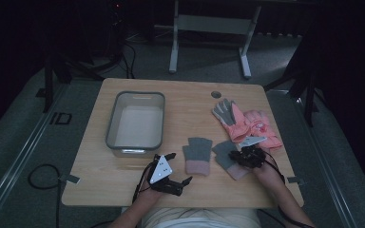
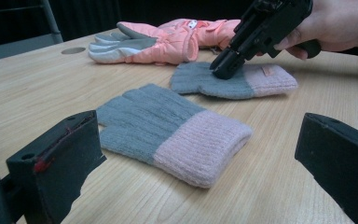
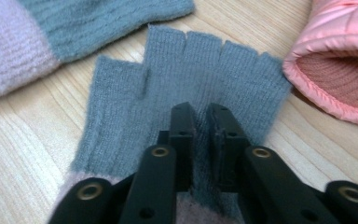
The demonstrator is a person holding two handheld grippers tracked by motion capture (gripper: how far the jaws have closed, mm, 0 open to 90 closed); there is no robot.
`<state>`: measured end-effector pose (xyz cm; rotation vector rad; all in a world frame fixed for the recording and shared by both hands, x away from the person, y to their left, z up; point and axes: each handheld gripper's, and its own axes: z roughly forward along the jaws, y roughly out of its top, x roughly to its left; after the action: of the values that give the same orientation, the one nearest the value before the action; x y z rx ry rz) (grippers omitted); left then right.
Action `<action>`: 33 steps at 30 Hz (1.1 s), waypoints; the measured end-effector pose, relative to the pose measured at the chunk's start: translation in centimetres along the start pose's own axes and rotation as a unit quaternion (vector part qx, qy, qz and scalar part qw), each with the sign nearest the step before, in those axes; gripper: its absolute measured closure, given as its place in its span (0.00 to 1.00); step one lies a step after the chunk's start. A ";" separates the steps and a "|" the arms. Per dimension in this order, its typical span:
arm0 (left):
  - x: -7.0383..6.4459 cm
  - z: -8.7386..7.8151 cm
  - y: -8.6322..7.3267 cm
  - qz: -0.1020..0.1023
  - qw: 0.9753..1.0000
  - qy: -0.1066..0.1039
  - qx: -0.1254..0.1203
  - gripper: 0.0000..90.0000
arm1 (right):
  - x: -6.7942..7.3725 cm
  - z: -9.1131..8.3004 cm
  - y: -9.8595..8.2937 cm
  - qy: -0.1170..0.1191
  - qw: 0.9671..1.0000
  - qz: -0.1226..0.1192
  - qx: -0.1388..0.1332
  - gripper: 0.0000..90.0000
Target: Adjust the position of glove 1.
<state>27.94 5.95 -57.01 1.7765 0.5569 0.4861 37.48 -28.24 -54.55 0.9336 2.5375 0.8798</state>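
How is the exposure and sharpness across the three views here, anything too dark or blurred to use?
High view: dim, room nearly black, table readable. Left gripper view: brighter, near glove sharp, own fingers soft at the edges. Right gripper view: well lit, knit of the far glove crisp, fingers slightly blurred.

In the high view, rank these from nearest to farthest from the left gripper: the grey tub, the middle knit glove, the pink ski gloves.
From the left gripper:
1. Middle knit glove, just to its right.
2. Grey tub, ahead on the table's left half; a close second.
3. Pink ski gloves, far right, beyond the right gripper.
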 end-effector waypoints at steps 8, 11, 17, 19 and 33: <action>0.0 0.0 0.0 0.001 1.000 0.000 0.000 0.00 | 0.9 -1.4 0.8 -0.001 1.000 0.003 0.002 0.94; 0.0 0.0 0.0 0.001 1.000 0.000 0.000 0.00 | 1.6 -3.1 1.3 -0.014 0.999 0.015 -0.027 0.95; -0.1 0.0 0.0 0.002 1.000 0.001 0.000 0.00 | 2.7 -6.3 2.2 -0.060 0.993 0.073 -0.073 0.95; -0.1 0.0 0.0 0.002 1.000 0.001 0.000 0.00 | 3.0 -7.2 2.4 -0.073 0.990 0.086 -0.084 0.95; -0.1 0.0 0.0 0.005 1.000 0.002 0.001 0.00 | 4.4 -8.2 0.3 -0.135 0.970 0.179 -0.088 0.94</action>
<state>27.84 5.86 -57.01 1.7800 0.5526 0.4964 30.60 -28.80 -48.33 1.3738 2.0586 0.9803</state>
